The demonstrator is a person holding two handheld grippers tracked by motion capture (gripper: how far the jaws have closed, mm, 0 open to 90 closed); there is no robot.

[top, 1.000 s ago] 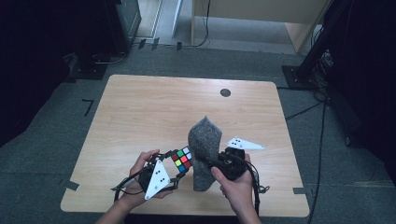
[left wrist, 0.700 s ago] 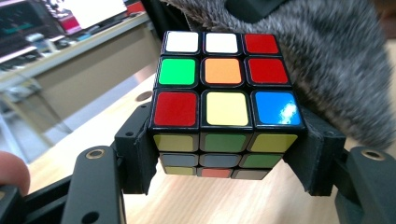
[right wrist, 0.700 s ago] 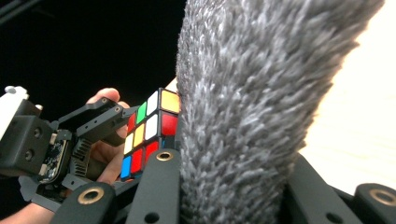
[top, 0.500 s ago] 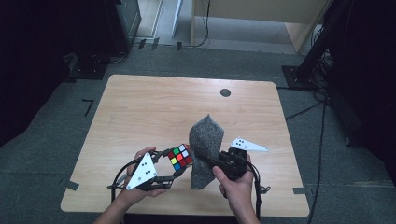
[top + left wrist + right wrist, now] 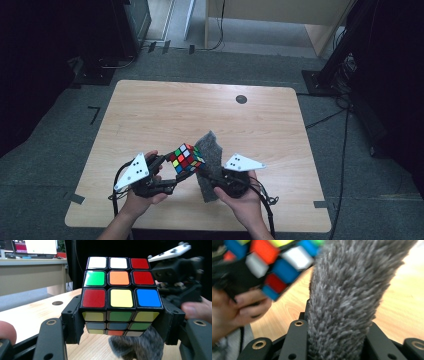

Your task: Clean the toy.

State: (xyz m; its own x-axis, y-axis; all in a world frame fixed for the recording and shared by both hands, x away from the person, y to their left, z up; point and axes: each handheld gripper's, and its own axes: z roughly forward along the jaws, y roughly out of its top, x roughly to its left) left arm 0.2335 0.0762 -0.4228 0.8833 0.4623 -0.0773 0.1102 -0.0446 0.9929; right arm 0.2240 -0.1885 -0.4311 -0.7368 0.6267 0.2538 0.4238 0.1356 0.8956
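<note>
- Clearly, the left tongs [image 5: 176, 176] are clamped on a colour cube [image 5: 185, 158], one black jaw pressed to each side of it, as the left gripper view shows.
- The colour cube [image 5: 120, 293] is held up above the bench [image 5: 150, 110], near the middle of its near edge, tilted so one corner points upward in the high view.
- The right tongs [image 5: 206, 175] are clamped on a grey fuzzy cloth [image 5: 210, 152], which rises between the jaws in the right gripper view.
- The grey fuzzy cloth [image 5: 352, 290] stands just beside the cube, on its right in the high view; whether the two touch I cannot tell.
- Below the cube in the left gripper view, a tuft of the same grey cloth [image 5: 136, 346] shows in front of the light wood.
- A small dark round disc [image 5: 241, 99] lies well apart, toward the far right corner of the bench.
- The person's hands come in from the near edge, each wrapped round its gripper, with a white three-cornered plate [image 5: 243, 163] on top of the right one.
</note>
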